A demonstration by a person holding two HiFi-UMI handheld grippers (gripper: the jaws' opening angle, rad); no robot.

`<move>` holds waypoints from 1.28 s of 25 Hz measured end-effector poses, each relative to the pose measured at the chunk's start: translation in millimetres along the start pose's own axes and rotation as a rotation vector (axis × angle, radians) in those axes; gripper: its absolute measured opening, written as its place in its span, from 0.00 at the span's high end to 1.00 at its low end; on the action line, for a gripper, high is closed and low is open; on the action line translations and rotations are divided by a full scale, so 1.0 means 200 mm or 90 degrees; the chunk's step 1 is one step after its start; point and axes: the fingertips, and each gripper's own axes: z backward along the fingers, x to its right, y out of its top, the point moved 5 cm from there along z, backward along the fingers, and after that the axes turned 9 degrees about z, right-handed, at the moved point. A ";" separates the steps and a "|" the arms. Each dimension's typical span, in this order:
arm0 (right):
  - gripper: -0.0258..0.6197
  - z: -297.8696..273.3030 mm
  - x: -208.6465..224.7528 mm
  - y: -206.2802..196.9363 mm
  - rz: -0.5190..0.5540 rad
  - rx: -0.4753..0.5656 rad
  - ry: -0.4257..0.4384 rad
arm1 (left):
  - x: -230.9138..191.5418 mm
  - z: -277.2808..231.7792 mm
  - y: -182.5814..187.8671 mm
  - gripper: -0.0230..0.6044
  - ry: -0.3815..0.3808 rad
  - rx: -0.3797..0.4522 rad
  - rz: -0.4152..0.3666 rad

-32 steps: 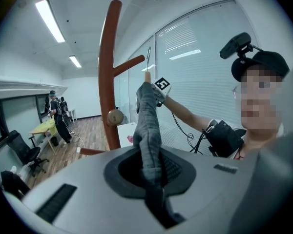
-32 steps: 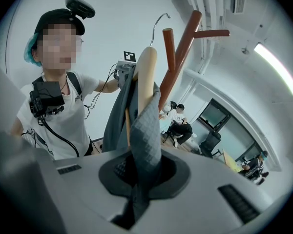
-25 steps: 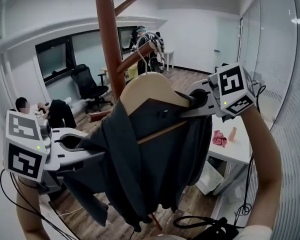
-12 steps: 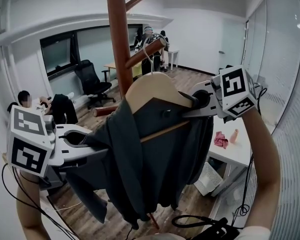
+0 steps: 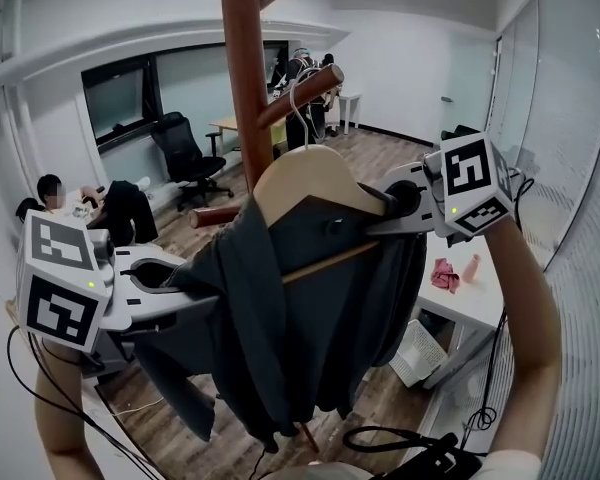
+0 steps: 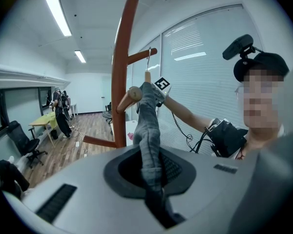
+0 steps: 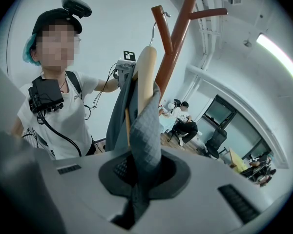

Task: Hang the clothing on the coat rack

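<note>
A dark grey garment (image 5: 280, 318) hangs on a wooden hanger (image 5: 310, 180). Its wire hook (image 5: 298, 103) sits at a slanting peg (image 5: 305, 90) of the red-brown coat rack (image 5: 240, 78); whether it rests on the peg I cannot tell. My left gripper (image 5: 202, 290) is shut on the garment's left edge, the fabric (image 6: 154, 169) pinched between its jaws. My right gripper (image 5: 368, 218) is shut on the garment's right shoulder by the hanger's end, cloth (image 7: 142, 165) running up to the hanger (image 7: 145, 77) and the rack (image 7: 175, 35).
A white table (image 5: 480, 298) with a pink cloth (image 5: 442, 276) stands at the right beside a glass wall. A black office chair (image 5: 185, 163) and a seated person (image 5: 50, 203) are at the left. Cables (image 5: 400, 443) lie on the wooden floor below.
The head view has shifted a little, so the rack stands slightly further right in the picture. Both grippers, the hanger and the garment keep the same pose.
</note>
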 end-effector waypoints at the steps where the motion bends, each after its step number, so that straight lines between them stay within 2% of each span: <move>1: 0.92 0.00 0.00 0.00 -0.001 0.001 0.000 | 0.00 0.00 0.00 0.91 0.001 -0.001 -0.001; 22: 0.91 -0.01 -0.02 0.00 -0.005 -0.013 -0.002 | -0.01 0.00 -0.01 0.91 -0.001 -0.004 0.000; 32: 0.91 -0.02 -0.02 0.00 -0.007 -0.016 0.001 | -0.02 0.00 -0.02 0.91 0.019 -0.011 -0.001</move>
